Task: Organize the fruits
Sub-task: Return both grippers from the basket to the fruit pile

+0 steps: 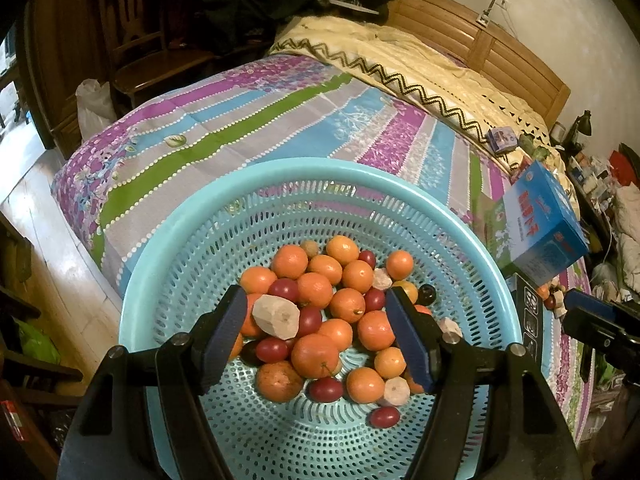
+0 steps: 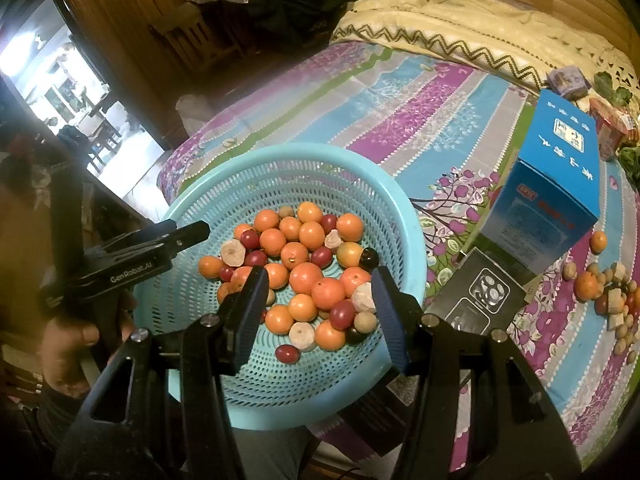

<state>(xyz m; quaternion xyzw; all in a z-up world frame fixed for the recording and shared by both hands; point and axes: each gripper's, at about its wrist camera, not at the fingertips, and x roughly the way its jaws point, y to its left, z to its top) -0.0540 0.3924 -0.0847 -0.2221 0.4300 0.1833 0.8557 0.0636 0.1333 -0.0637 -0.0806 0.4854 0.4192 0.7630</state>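
Both left tongs (image 1: pixel 316 336) and right tongs (image 2: pixel 320 308) hover spread above the fruits (image 1: pixel 320 312) in the basket (image 1: pixel 192 240).

Readable markings:

1. "GenRobot.AI", white lettering on the black body of the left gripper (image 2: pixel 192 234), left side of the right wrist view.

2. Blue box (image 2: pixel 556 176), right of both views: white and red Chinese characters on its faces (too small and distorted to make out) and a small red label with unreadable print.

3. Black box (image 2: pixel 478 300), lower right of centre: white line drawings only, no legible words.
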